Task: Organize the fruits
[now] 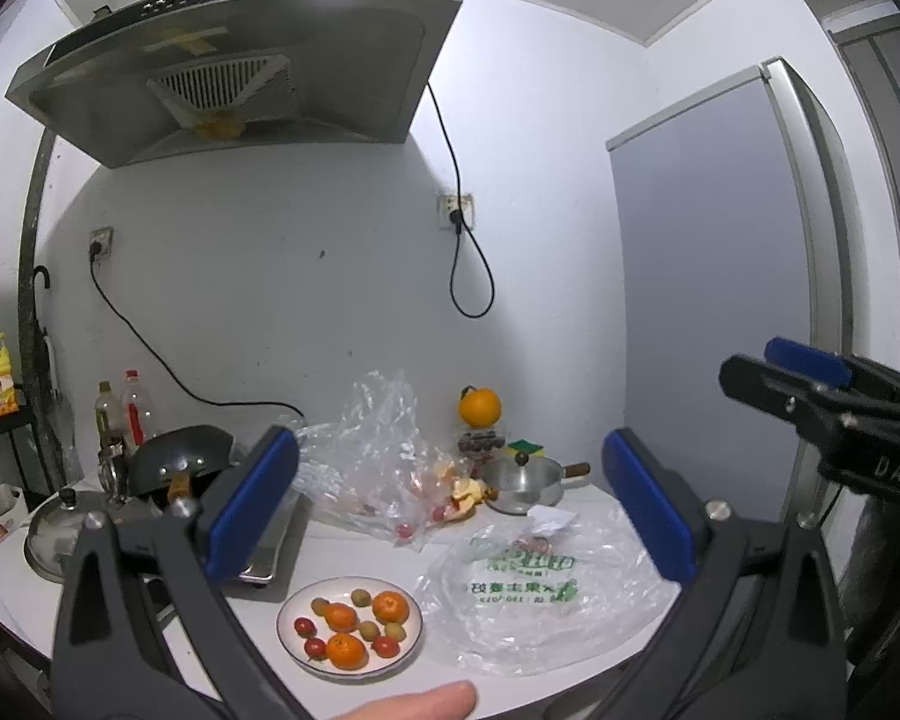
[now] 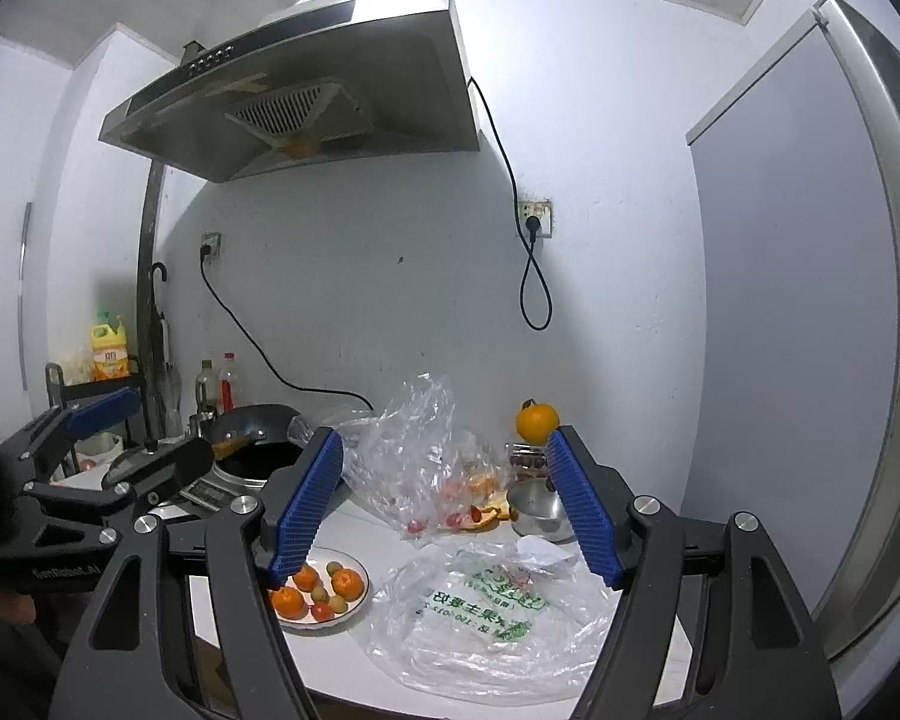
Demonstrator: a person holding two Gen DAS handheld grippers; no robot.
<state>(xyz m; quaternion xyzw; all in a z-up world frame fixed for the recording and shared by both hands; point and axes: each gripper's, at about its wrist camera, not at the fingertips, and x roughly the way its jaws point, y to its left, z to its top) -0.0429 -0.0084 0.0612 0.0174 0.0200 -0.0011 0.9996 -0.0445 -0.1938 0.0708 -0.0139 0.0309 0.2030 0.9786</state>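
Both hand-held grippers were held level above the white countertop (image 1: 354,546), whose curved front edge was seen just below the fruit plate, with open air between the fingers and the surface. The left gripper (image 1: 450,504) was recorded with its blue-padded jaws spread wide and nothing between them; the right gripper (image 2: 447,504) likewise stood with jaws apart and empty. A fingertip (image 1: 414,702) was seen at the lower edge of the left view. The round white ceramic plate (image 1: 306,648) lay near the front edge, carrying small orange tangerines (image 1: 347,651), red cherry tomatoes (image 1: 303,625) and small green-brown fruits (image 1: 361,598). Just right of the plate a flattened clear plastic bag with green print (image 1: 528,600) covered much of the free counter. Behind it a crumpled clear plastic bag (image 1: 372,450) with a few red and orange pieces inside stood upright, partly blocking the way to the rear wall. A small steel saucepan with a wooden handle (image 1: 525,483) was noted beside it, and a whole orange (image 1: 480,407) was perched on a dark object behind. At left, a black wok (image 1: 180,456) on a cooker, a steel lid (image 1: 48,534) and two bottles (image 1: 123,414) crowded the corner. A steel range hood (image 1: 234,66) overhung the cooker, and a grey refrigerator (image 1: 714,276) closed off the right side.
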